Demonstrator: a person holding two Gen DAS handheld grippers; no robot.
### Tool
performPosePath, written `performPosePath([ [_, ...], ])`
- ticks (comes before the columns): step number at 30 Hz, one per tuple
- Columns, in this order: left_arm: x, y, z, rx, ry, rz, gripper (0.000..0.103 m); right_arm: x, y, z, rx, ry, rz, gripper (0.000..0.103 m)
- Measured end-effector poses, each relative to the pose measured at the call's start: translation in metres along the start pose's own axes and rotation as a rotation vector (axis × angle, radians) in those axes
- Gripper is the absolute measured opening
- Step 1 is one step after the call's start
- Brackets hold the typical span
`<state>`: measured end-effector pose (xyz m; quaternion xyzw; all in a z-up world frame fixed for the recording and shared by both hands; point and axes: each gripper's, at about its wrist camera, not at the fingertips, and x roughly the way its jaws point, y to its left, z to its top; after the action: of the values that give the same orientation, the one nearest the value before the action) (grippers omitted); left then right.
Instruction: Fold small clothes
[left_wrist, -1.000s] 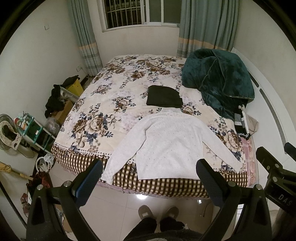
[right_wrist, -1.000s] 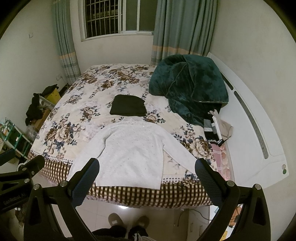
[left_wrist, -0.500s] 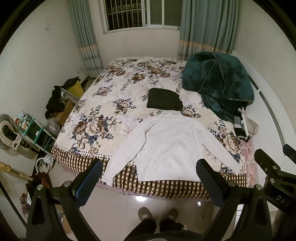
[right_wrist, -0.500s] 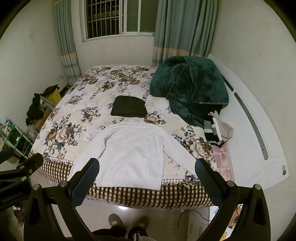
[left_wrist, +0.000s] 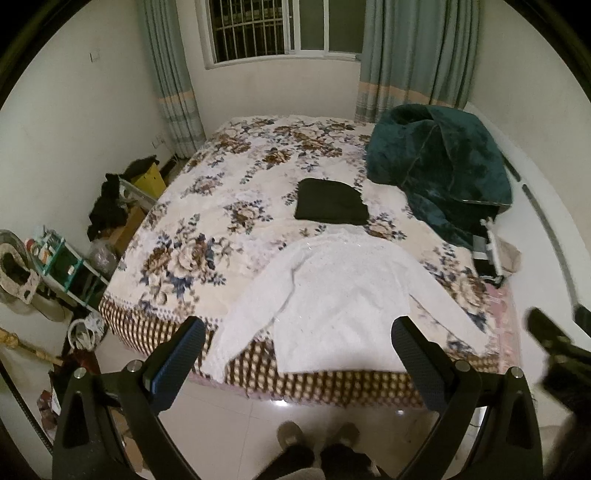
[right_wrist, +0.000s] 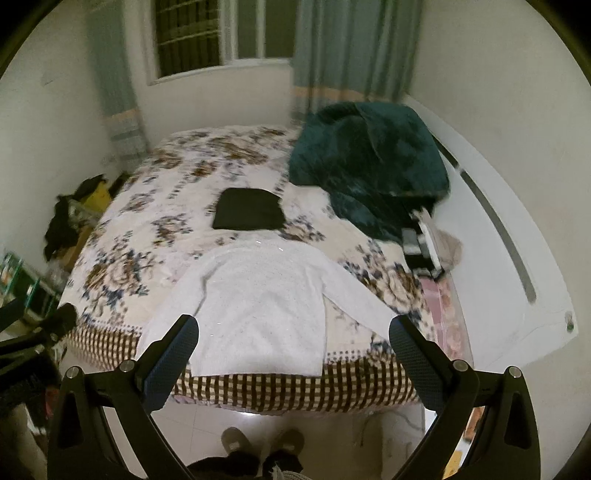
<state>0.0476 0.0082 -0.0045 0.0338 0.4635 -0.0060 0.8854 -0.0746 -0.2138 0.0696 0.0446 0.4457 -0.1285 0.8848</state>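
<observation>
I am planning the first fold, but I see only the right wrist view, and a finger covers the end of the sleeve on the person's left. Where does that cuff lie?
Observer: The white sweater has its left cuff hanging over the bed's checked edge.
Operator: Thank you. Is the left gripper open?
Observer: Yes. The left gripper is wide open and holds nothing, short of the bed.
</observation>
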Motion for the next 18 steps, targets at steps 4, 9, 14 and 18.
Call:
performPosePath([
  [4,0.067,-0.012,0.006,0.042,0.008,0.041,0.103,0.060,-0.053,-0.009,0.163,0.036,-0.092,0.103],
  [9,0.174,-0.041,0.011,0.060,0.116,0.019,0.103,0.179,-0.155,-0.040,0.423,0.130,-0.196,0.103],
  [14,0.293,-0.084,0.009,0.089,0.250,0.096,0.103,0.324,-0.256,-0.095,0.676,0.285,-0.238,0.103],
  [18,0.377,-0.110,0.005,0.080,0.342,0.175,0.103,0.446,-0.340,-0.166,0.938,0.421,-0.227,0.103],
])
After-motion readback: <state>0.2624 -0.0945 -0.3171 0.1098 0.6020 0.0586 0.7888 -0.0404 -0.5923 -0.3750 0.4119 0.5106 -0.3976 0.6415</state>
